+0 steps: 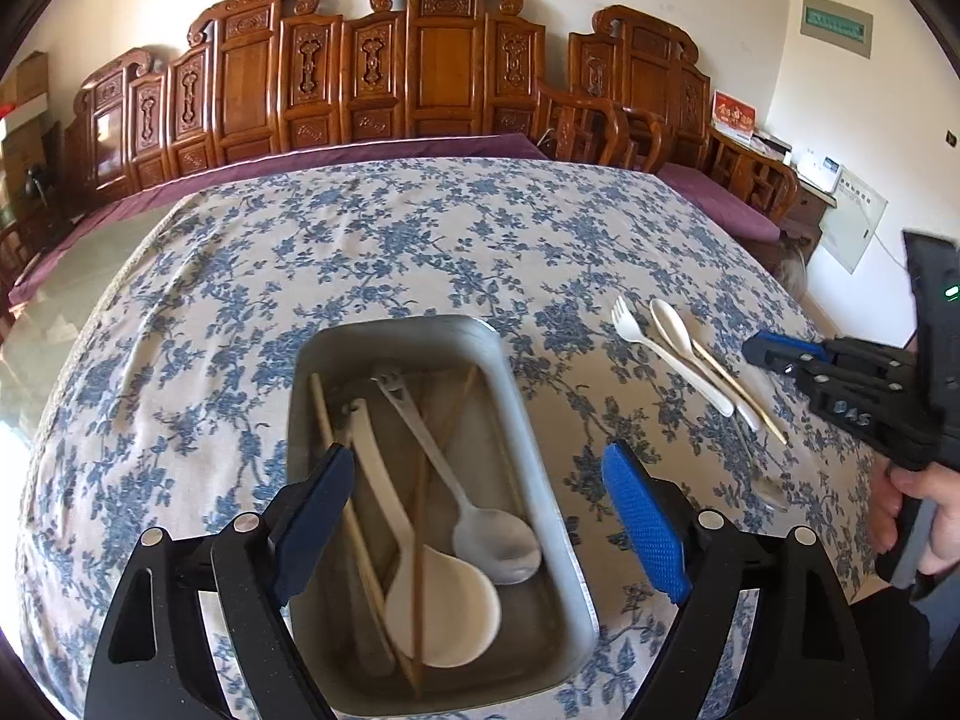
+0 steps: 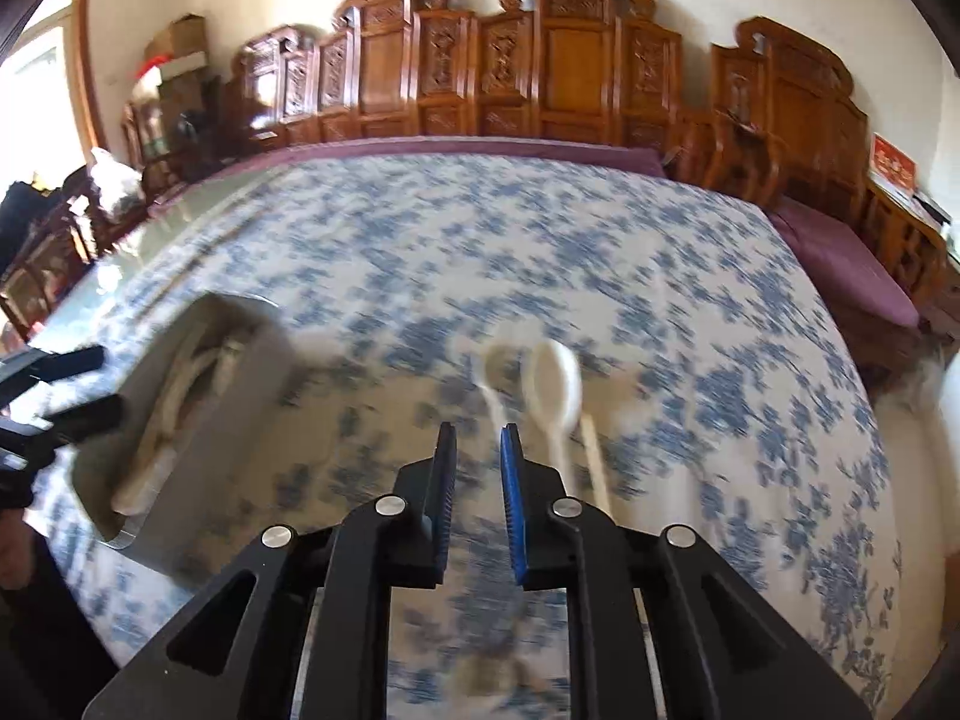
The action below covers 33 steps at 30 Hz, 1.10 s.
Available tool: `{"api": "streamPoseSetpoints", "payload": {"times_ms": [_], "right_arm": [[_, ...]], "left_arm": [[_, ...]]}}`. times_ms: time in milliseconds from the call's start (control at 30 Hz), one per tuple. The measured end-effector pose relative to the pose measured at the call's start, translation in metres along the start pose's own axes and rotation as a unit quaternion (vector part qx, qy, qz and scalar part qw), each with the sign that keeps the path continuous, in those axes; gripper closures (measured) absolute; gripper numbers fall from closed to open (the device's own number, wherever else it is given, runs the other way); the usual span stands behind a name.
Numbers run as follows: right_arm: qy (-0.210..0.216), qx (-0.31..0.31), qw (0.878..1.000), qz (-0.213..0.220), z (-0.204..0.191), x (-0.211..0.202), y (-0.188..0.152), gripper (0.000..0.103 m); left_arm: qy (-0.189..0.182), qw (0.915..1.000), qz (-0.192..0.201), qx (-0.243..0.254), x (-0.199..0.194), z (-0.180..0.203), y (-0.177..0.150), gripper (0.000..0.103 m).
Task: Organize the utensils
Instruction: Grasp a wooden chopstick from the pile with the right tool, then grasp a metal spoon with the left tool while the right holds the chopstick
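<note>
the left gripper hangs wide open and empty over the metal tray of utensils, the right gripper – narrowly parted, empty – nears the white spoon on the tablecloth – approach its handle squarely, then close.

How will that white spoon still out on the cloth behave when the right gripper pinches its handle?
The white spoon looks like thin plastic, so probably light and stiff. Its smooth, narrow handle may slip or swivel between the pads. It lies close beside the fork and a chopstick, which may get nudged.
</note>
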State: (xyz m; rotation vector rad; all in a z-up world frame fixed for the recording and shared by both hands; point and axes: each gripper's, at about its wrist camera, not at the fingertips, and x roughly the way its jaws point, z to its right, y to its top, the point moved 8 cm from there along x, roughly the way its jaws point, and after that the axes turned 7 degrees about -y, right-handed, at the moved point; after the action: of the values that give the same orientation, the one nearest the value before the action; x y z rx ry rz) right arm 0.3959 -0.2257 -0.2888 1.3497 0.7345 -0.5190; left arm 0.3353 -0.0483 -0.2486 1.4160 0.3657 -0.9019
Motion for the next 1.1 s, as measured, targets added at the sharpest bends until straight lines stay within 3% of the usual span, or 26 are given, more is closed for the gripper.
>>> {"api": "streamPoseSetpoints", "payload": {"times_ms": [433, 733, 833, 1100], "right_arm": [[-0.027, 0.049, 0.995, -0.077, 0.059, 0.047, -0.054, 0.086], [-0.037, 0.009, 0.996, -0.077, 0.054, 0.047, -0.059, 0.087], [-0.037, 0.003, 0.996, -0.079, 0.055, 0.045, -0.061, 0.097], [-0.042, 0.036, 0.996, -0.071, 0.077, 0.030, -0.065, 0.098]], "left_arm": [[-0.010, 0.9995, -0.020, 0.021, 0.012, 0.029, -0.013, 0.022], [-0.019, 0.9978, -0.033, 0.054, 0.018, 0.059, -0.026, 0.022], [-0.024, 0.9972, -0.038, 0.060, 0.021, 0.067, -0.029, 0.022], [-0.040, 0.9944, -0.051, 0.084, 0.021, 0.100, -0.036, 0.022]]}}
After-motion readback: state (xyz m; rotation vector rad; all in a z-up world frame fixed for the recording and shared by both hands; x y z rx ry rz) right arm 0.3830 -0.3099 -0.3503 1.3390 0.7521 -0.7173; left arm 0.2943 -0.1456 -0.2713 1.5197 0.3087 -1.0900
